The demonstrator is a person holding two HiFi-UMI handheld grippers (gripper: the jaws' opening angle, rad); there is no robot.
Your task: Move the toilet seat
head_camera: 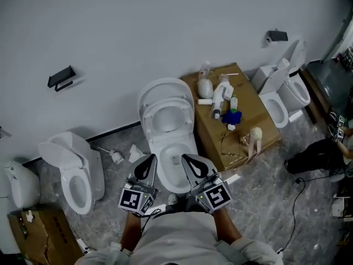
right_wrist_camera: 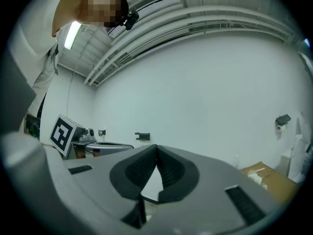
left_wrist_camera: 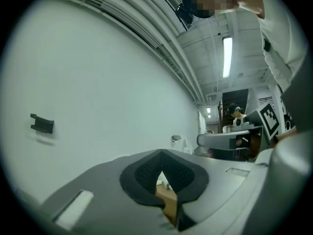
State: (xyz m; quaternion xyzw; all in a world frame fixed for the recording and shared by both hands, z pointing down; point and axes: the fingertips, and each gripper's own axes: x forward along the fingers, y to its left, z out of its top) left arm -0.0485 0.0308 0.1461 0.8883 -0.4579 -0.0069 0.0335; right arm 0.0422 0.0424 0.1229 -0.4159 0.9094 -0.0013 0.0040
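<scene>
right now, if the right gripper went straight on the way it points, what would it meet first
Probably the raised toilet seat ahead of the right gripper; height is unclear, so possibly the wall.

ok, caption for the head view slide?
Left gripper and right gripper, both shut and empty, side by side facing a toilet with its seat raised, cardboard box beside it.

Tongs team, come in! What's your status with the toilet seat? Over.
Left tongs and right tongs shut, empty. Seat looks raised, untouched. Box beside it, not blocking.
</scene>
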